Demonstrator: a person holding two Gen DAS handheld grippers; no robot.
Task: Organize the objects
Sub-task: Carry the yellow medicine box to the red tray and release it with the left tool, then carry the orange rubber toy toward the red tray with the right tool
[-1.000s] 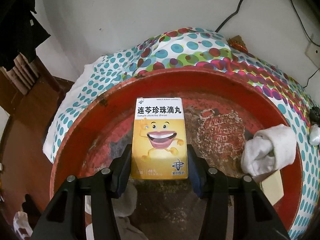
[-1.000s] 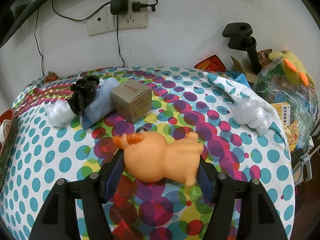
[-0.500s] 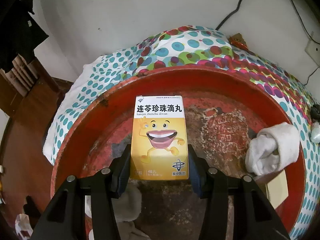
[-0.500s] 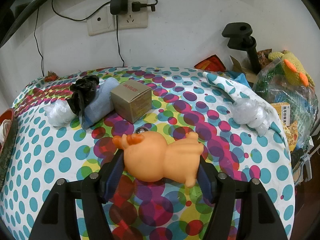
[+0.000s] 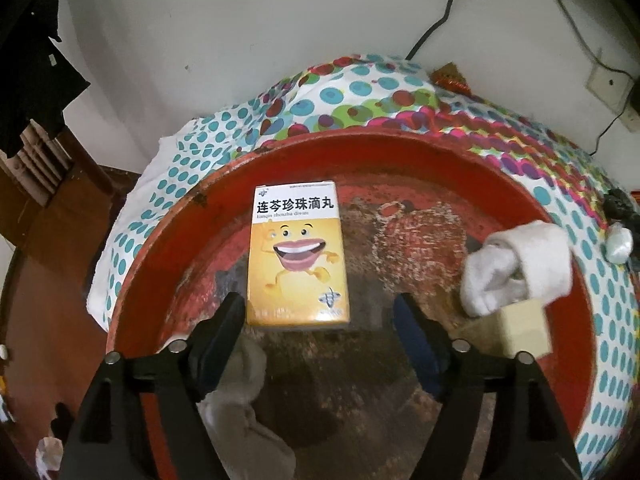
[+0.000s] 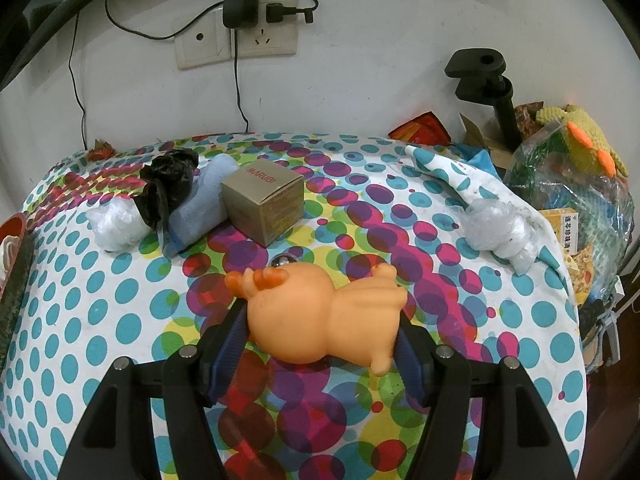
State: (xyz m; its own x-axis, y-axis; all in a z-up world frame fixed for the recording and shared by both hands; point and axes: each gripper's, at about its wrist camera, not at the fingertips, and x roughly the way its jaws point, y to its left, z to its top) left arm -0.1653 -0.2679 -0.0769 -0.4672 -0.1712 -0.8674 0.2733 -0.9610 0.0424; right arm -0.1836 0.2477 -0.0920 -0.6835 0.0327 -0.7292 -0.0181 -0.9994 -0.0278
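A yellow medicine box (image 5: 296, 258) with a cartoon face lies flat in the worn red tray (image 5: 400, 152). My left gripper (image 5: 320, 312) is open just behind the box's near end, its jaws apart from the box sides. My right gripper (image 6: 322, 316) is shut on an orange rubber pig toy (image 6: 320, 316), held on its side just above the dotted tablecloth (image 6: 100, 312).
In the tray lie a rolled white sock (image 5: 520, 268), a beige block (image 5: 520, 328) and a grey sock (image 5: 240, 396). On the table stand a gold box (image 6: 264, 204), a blue sock (image 6: 200, 204), a black bag (image 6: 168, 184) and plastic wads (image 6: 496, 232). A clutter bag (image 6: 572, 184) sits right.
My left gripper has opened and let go of the medicine box, which now lies in the tray. The right gripper and the pig toy have not moved.
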